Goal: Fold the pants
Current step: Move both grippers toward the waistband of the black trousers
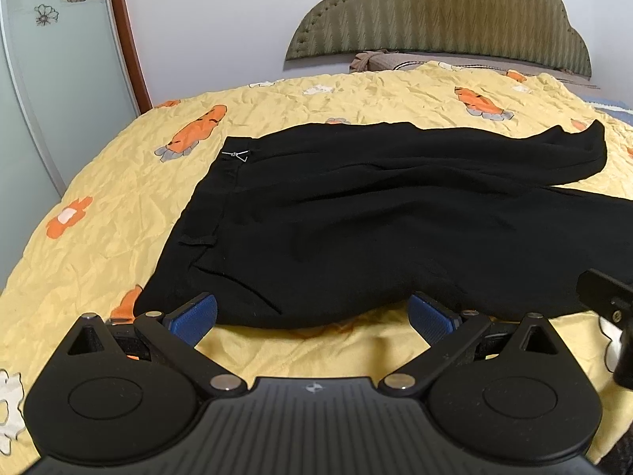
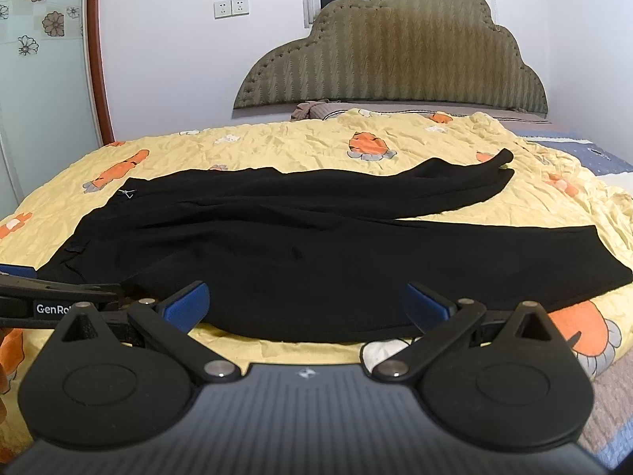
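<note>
Black pants lie spread on the yellow bedspread, waistband to the left, two legs running right. They also show in the right wrist view. My left gripper is open and empty, its blue pads at the near edge of the pants by the waist end. My right gripper is open and empty, at the near edge of the near leg. The left gripper's side shows at the left of the right wrist view; part of the right gripper shows at the right of the left wrist view.
The bed has an orange carrot and flower print. A padded olive headboard and a pillow stand at the far end. A wardrobe door with flower stickers is at the left. The bed's near right edge drops off.
</note>
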### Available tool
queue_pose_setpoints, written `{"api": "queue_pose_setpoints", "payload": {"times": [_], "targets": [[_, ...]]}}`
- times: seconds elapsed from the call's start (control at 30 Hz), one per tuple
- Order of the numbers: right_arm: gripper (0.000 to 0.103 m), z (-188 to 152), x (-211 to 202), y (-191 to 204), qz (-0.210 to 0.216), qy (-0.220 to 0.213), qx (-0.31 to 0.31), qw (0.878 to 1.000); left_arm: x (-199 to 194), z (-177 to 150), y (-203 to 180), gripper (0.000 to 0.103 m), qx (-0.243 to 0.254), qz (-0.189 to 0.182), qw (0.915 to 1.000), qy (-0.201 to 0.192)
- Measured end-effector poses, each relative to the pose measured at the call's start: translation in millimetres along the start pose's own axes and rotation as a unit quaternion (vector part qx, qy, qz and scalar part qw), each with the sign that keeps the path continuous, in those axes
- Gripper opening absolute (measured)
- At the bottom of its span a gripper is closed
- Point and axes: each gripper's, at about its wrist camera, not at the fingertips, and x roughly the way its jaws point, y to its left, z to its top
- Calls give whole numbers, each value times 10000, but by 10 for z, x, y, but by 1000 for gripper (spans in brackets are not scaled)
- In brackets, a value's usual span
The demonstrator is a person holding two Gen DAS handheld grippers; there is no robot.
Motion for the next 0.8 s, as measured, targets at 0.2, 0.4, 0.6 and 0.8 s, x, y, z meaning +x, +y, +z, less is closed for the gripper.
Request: {"api": "queue_pose_setpoints", "payload": {"times": [0.2, 0.4, 0.6, 0.8], "targets": [[103, 99, 136, -36, 44, 9, 30, 10000, 145, 179, 89, 103, -64, 30, 10000, -18], [103, 316, 341, -62, 132, -36, 10, 9999, 368, 418, 216, 103, 34, 281, 9996, 19], [103, 562, 617, -12, 201, -163, -327, 9991, 640, 653, 389, 103, 214, 393, 9988, 218], [103, 846, 896, 51, 555, -414, -805, 9943, 930, 1029, 838, 103, 158, 47, 9995, 259]]}}
